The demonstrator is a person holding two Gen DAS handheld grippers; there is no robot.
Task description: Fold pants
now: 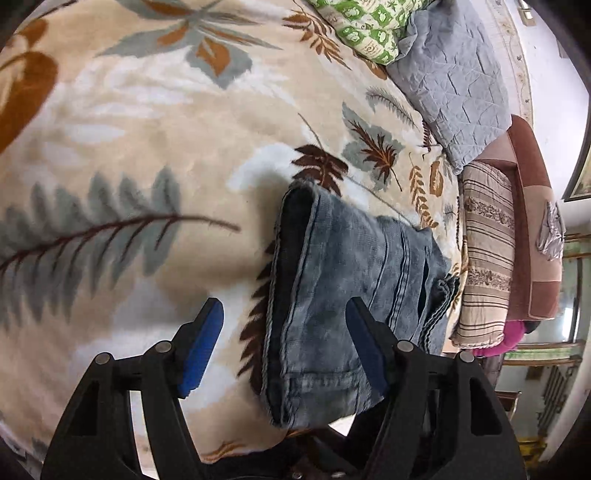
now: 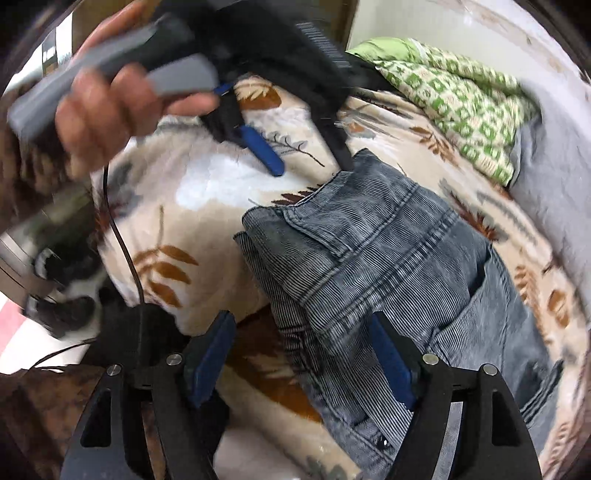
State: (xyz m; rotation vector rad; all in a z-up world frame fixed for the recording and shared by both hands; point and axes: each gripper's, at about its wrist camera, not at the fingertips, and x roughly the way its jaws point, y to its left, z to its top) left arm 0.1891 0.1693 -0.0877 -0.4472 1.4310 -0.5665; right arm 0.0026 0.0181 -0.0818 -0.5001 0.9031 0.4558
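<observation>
While both grippers hung over the bed, the pants (image 1: 332,295) lay folded into a thick bundle on the leaf-print blanket (image 1: 147,147), toward its near edge. They were faded blue-grey corduroy with a jeans-style cut; in the right wrist view you could see the back pocket (image 2: 491,306) and rows of seam stitching, and in the left wrist view the hem end (image 1: 295,210) sat on top, open and dark inside. I looked for a brand tag or any writing on the pants and couldn't read one anywhere, too much blur.

The left gripper (image 1: 284,347) had its blue pads spread wide, one over bare blanket and one over the denim-look fabric, nothing pinched between them. The right gripper (image 2: 303,358) was spread too, with the bundle's edge showing between the pads but not squeezed by them. In that right view the person's left hand (image 2: 110,107) was wrapped around the grey handle of the left gripper (image 2: 310,162) up top, and one blue pad (image 2: 264,149) stuck out over the blanket just beside the far end of the pants.

Toward the far edge of the bed there was a green-and-cream patterned quilt (image 1: 365,26), a grey quilted cover (image 1: 458,85) next to it, and a striped beige pillow (image 1: 484,251) at the side edge.
</observation>
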